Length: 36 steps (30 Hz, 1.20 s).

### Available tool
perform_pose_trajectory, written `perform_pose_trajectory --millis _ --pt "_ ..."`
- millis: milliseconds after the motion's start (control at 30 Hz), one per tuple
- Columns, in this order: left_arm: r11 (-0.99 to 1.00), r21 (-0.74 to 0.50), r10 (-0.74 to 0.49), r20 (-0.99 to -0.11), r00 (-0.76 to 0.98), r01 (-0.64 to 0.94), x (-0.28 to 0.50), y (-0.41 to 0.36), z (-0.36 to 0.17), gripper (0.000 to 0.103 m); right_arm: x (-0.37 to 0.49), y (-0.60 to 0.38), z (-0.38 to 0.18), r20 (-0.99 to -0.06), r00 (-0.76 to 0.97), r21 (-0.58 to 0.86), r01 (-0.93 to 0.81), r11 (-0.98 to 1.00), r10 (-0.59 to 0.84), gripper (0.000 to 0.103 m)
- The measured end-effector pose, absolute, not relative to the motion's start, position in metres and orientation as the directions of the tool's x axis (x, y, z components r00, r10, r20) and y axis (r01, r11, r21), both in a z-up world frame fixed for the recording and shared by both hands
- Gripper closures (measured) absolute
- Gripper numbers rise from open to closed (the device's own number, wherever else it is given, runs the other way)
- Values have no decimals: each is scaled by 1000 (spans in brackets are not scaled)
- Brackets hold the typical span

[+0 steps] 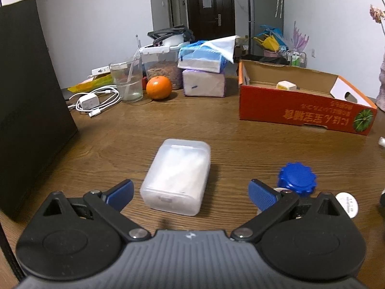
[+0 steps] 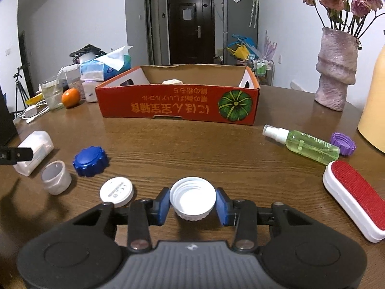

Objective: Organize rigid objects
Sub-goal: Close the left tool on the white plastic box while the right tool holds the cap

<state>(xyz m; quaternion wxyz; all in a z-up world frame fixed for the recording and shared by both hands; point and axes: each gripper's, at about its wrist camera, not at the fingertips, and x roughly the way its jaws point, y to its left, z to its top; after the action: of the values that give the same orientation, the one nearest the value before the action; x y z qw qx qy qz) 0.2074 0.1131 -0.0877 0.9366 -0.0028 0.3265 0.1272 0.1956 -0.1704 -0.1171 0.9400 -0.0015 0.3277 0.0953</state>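
Right wrist view only: green spray bottle [image 2: 302,142] lying on its side, purple cap [image 2: 343,143] just beside its base, red-faced lint brush [image 2: 352,198] at the right edge, pinkish vase [image 2: 335,71] with dried roses. Left wrist view only: white charger with coiled cable [image 1: 95,102], clearly seen; it is a small blur in the other view.

Count across both views: one orange cardboard box [image 2: 178,106] at the back of the desk [image 2: 182,144], one pale item inside it (too small to identify). Caps: one blue [image 2: 90,160], one purple, one open white cap [image 2: 192,198], one flat white lid [image 2: 116,190]. One small translucent cup [image 2: 55,177]. One frosted plastic case [image 1: 176,179]. One orange fruit [image 1: 158,87].

Right gripper [image 2: 192,206]: fingers closed in against the white cap, blue pads on both its sides, cap mouth up, at desk level.

Left gripper [image 1: 190,193]: fingers spread wide, holding nothing. The frosted case lies on the desk between them, nearer the left one, touching neither. The blue cap sits just past the right finger [image 1: 262,196].
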Motion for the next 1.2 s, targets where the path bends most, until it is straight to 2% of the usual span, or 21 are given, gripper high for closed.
perform_pose_trajectory --millis 767,867,967,1033,1200 --pt "961 121 267 -633 726 -249 249 143 -114 2 224 -169 -110 -582 797 20 -180 983 158 64" --pt "966 104 246 -644 724 -237 252 145 -116 13 227 -165 -112 -582 796 25 -188 982 168 64" --pt "974 78 210 -658 724 -212 254 146 -118 31 230 -163 -114 -583 793 33 -194 981 176 64" --pt "973 91 219 -656 723 -212 254 143 -120 35 231 -162 -115 -584 791 40 -196 980 182 64" --pt "974 82 213 -654 726 -212 253 144 -119 36 229 -164 -115 -579 794 49 -194 980 186 64"
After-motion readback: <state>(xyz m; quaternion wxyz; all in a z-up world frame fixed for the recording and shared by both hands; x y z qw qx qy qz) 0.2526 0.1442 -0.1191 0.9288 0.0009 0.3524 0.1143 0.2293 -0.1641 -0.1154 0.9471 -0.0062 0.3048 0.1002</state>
